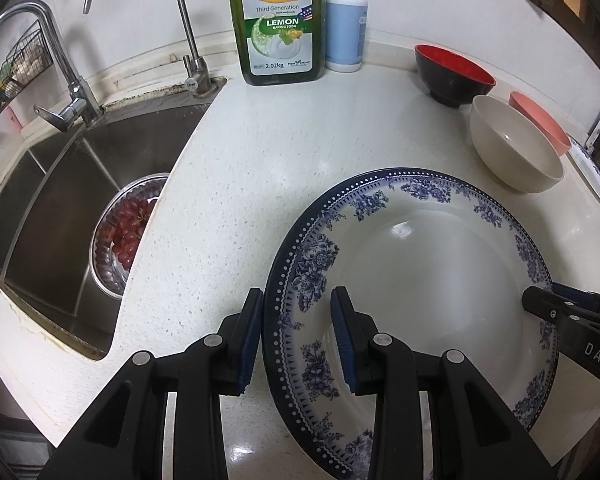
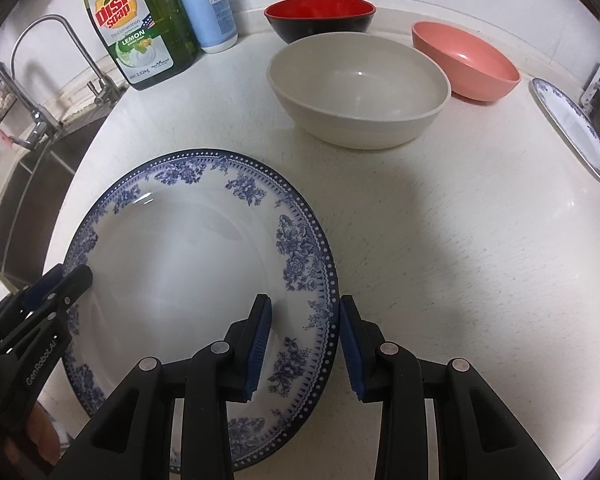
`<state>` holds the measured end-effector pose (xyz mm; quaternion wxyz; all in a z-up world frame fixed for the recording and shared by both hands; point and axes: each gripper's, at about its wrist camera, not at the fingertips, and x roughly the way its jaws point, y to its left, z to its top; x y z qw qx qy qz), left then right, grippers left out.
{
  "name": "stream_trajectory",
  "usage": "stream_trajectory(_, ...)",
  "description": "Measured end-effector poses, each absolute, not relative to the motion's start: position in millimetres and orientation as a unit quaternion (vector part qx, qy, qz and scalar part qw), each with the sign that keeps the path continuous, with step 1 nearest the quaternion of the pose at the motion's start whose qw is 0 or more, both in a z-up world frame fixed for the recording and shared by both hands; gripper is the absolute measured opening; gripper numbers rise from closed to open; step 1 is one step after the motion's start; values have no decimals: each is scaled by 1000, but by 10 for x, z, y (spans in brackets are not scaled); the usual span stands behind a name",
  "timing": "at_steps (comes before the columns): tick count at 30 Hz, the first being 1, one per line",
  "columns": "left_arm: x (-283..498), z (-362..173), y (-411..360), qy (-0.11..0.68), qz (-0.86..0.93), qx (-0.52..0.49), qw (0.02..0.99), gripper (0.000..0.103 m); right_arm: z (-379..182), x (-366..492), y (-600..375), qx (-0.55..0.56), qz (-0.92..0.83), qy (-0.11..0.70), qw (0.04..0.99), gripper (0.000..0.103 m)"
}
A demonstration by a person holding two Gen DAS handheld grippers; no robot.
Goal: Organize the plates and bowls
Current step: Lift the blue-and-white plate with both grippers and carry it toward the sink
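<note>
Large round white ceramic plate with blue floral rim lies on the speckled white countertop, at about 5 o'clock in the left wrist view and 8 o'clock in the right wrist view.

Left gripper: jaws straddle the plate's left rim, one pad outside, one over the well. A gap shows on the inner side, so I read them as partly apart, not yet clamped.

Right gripper: same arrangement on the opposite rim, jaws apart, the outer pad just clear of the edge.

Other task items: cream round bowl at 12 o'clock in the right view; black bowl with red inside behind it; salmon-pink bowl at 1 o'clock; a second blue-rimmed plate at 2 to 3 o'clock, near a rack I cannot make out.

Risks, as judged:
- Glazed rim is smooth and sloped; pads closing on it could slide off, and the plate would drop back onto the counter.
- If one side closes or lifts first, the plate tilts and may slip from the other side.
- Stainless steel sink with a metal colander of red grapes sits at 9 o'clock in the left view; a leftward slide takes the plate toward that edge.
- Carrying toward 12 o'clock could clip the cream bowl.
</note>
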<state>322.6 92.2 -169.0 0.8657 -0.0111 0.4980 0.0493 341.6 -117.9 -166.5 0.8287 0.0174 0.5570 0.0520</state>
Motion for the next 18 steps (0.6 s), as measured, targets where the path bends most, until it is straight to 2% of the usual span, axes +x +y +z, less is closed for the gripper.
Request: stream_trajectory(18, 3239, -1762, 940, 511, 46, -17, 858, 35, -1745, 3445, -1147, 14, 53, 562, 825, 36)
